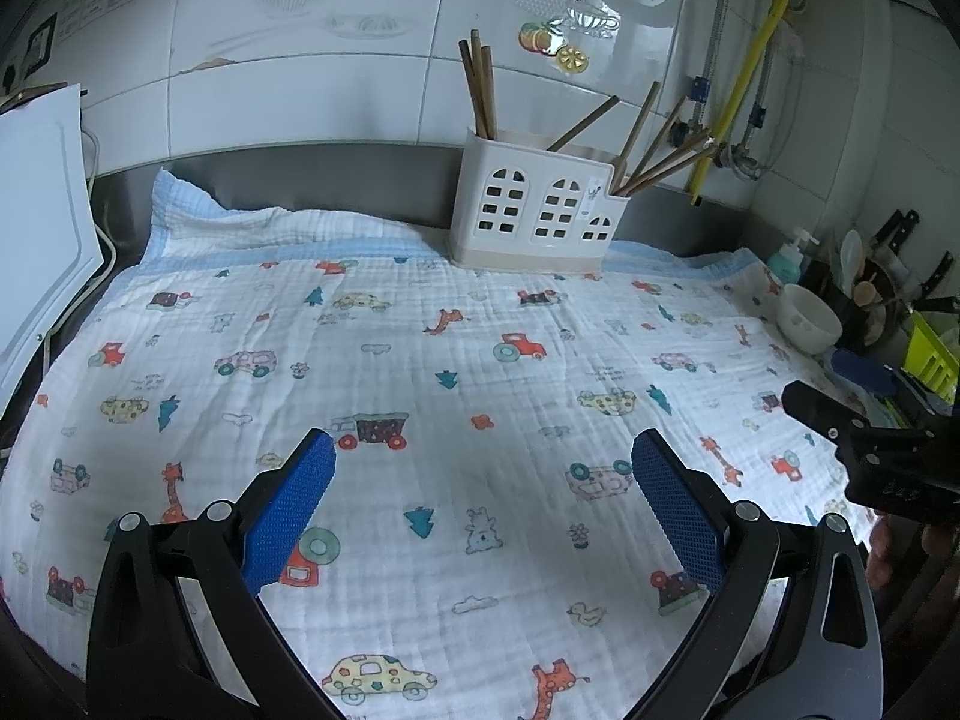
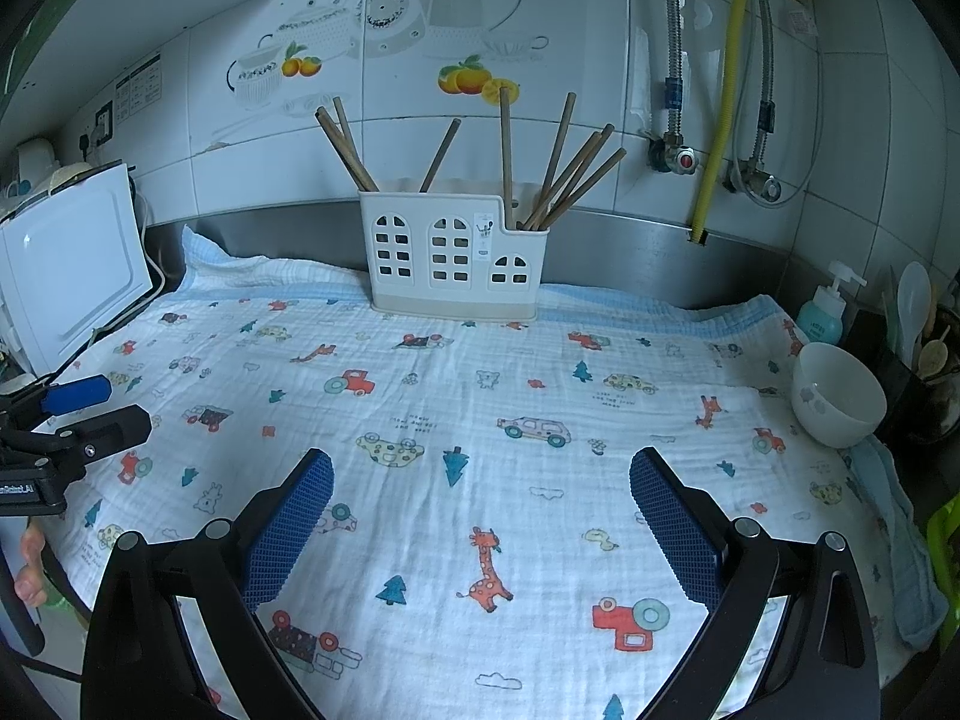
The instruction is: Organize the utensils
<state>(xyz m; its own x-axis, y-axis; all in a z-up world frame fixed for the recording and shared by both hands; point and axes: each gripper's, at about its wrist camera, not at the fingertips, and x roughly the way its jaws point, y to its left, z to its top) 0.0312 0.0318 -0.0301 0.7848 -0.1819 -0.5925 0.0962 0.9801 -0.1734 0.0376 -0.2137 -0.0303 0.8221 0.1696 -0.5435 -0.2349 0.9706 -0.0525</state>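
A white plastic utensil holder (image 1: 531,210) with window-shaped holes stands at the back of the printed cloth (image 1: 420,372), against the wall. Several brown wooden chopsticks (image 1: 480,90) stand in it, some at its left end, more leaning at its right end. It also shows in the right wrist view (image 2: 453,255) with the chopsticks (image 2: 558,168). My left gripper (image 1: 483,462) is open and empty, low over the cloth near its front. My right gripper (image 2: 480,480) is open and empty beside it. No loose utensil lies on the cloth.
A white bowl (image 2: 837,396) sits at the cloth's right edge, with a soap bottle (image 2: 825,312), spoons and knives behind it. A white appliance (image 2: 72,264) stands on the left. Pipes and a yellow hose (image 2: 723,90) run down the tiled wall.
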